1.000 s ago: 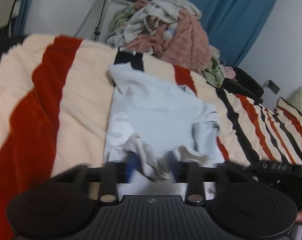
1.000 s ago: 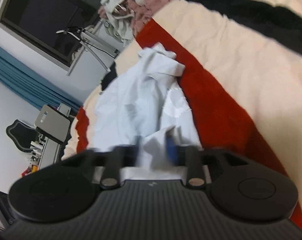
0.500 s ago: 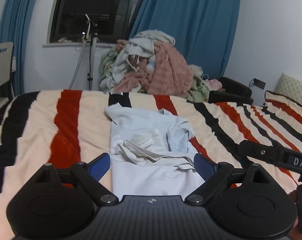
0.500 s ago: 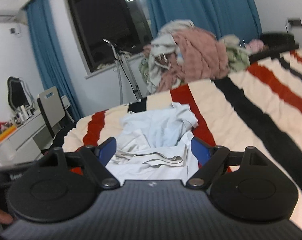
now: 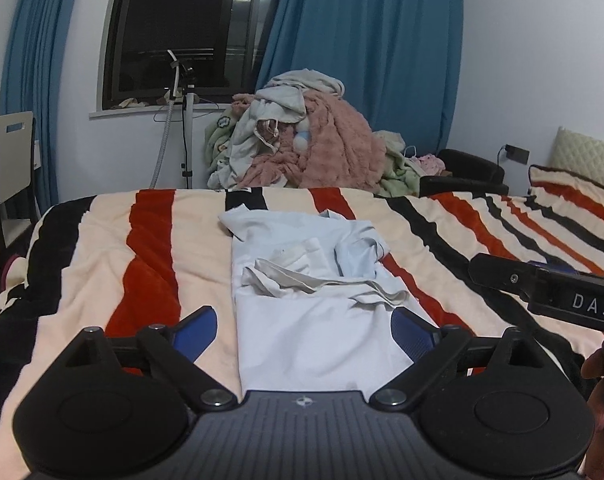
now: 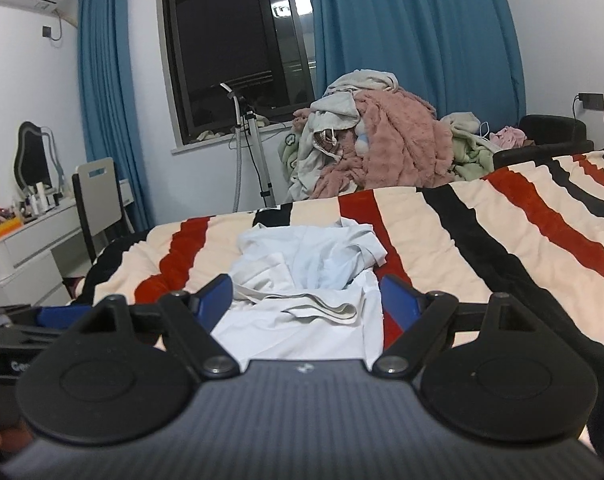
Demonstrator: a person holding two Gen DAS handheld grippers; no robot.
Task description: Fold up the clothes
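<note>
A pale blue shirt (image 5: 313, 320) lies folded lengthwise on the striped bed cover (image 5: 102, 264), its hem bunched across the middle. It also shows in the right wrist view (image 6: 309, 280). My left gripper (image 5: 303, 330) is open and empty, held above the shirt's near end. My right gripper (image 6: 305, 300) is open and empty, also above the near end. The right gripper's body (image 5: 549, 288) shows at the right of the left wrist view.
A heap of clothes and a pink blanket (image 5: 302, 148) sits beyond the bed's far edge. A garment steamer stand (image 5: 186, 128) is by the window. A chair (image 6: 98, 196) and white dresser (image 6: 26, 248) stand at the left.
Both grippers opened, let go of the shirt and pulled back and up. The shirt's lower part now lies folded over on the bed.
</note>
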